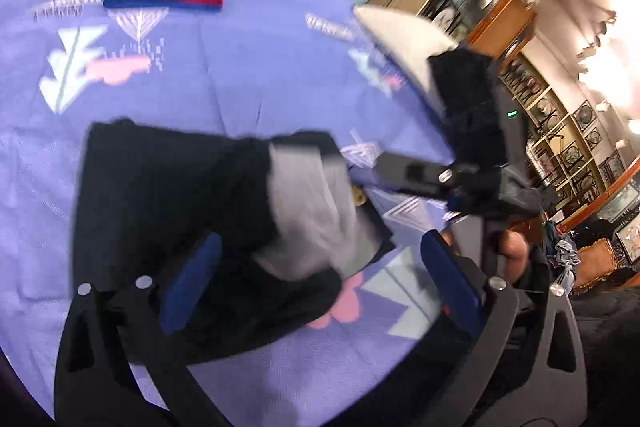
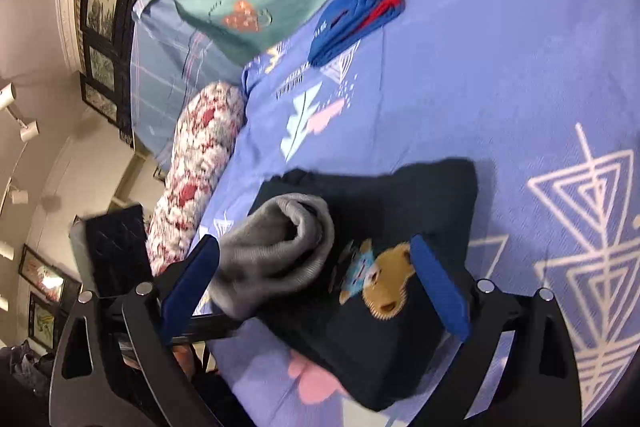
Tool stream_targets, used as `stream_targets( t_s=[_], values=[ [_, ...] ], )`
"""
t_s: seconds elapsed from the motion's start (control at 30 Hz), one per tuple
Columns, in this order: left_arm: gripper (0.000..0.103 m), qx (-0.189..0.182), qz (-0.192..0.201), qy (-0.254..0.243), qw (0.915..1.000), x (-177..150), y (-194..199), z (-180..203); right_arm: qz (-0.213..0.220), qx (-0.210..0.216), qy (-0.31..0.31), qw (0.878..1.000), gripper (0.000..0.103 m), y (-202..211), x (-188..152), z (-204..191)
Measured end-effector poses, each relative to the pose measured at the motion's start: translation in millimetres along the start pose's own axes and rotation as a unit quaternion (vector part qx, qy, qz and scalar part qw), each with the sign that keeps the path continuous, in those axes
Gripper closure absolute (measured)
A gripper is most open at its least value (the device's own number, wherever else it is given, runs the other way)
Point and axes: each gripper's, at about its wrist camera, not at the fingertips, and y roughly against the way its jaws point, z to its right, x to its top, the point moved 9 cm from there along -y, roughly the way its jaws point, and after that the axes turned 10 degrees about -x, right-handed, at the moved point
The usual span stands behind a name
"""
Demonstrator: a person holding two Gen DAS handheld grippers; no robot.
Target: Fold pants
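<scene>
Two grippers over folded dark pants (image 2: 360, 239) on bed.
L gripper (image 1: 320, 287) and R gripper (image 2: 316, 291) both spread wide, prob. straddling bundle to square it; blurry.

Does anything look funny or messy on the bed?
Yes. The dark folded pants with a bear patch have their grey ribbed waistband bunched up and sticking out at one end, unlike the neatly folded blue garment farther back.
</scene>
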Motion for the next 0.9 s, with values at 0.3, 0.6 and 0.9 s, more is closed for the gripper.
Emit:
stream_targets(
  t_s=[0.3,0.6,0.9],
  values=[
    [0.002,-0.002,0.019,0.079,0.9967,-27.5,29.7,-44.7,-0.12,-0.036,0.003,0.992,0.007,-23.9,-30.3,-27.4],
    [0.002,-0.024,0.009,0.06,0.9979,-29.3,18.2,-34.6,-0.124,-0.041,0.071,0.989,0.082,-42.6,-26.3,-53.3],
    [0.002,-0.05,-0.027,0.012,0.9983,-20.6,-15.8,-10.6,-0.058,-0.118,0.069,0.989,0.088,17.1,21.8,-27.2]
  ],
)
